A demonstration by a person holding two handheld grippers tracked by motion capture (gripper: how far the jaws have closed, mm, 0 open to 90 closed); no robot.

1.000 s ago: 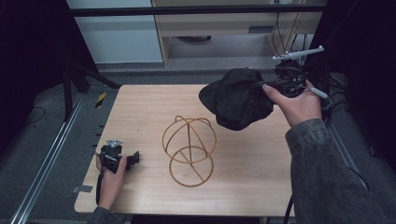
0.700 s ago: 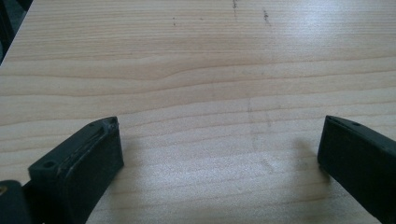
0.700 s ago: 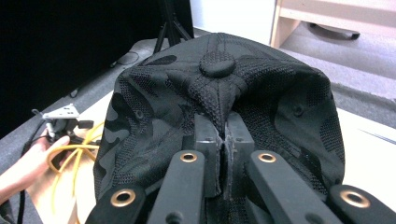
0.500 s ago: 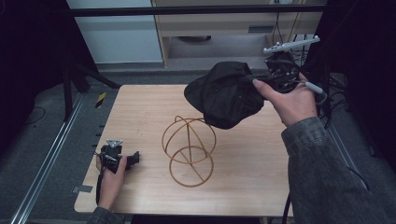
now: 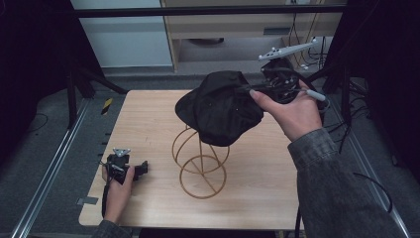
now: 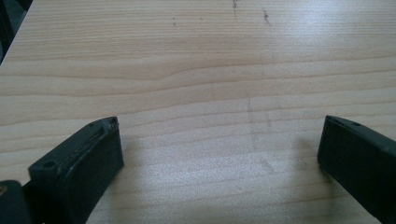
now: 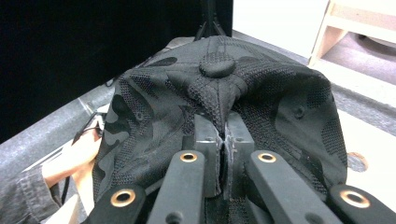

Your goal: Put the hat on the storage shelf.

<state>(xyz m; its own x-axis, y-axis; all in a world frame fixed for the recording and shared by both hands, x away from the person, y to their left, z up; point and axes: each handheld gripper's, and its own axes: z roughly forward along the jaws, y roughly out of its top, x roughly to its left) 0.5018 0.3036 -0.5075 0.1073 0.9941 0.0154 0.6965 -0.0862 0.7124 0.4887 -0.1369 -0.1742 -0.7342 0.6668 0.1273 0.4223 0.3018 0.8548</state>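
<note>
While the right tongs (image 7: 223, 140) pinch the black cap (image 5: 220, 106) above the wire stand (image 5: 200, 161), centre it before lowering; the left tongs (image 6: 219, 154) rest wide open, empty, on the desk (image 5: 148, 119).

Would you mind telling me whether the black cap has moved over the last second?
Yes. The black cap, pinched in the right tool, has travelled left from the table's right edge to hang over the wire stand.

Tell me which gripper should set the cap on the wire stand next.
Right. The right gripper is already shut on the black cap, holding it just above the gold wire stand. The left gripper rests open and empty on the table, off to the stand's side.
</note>
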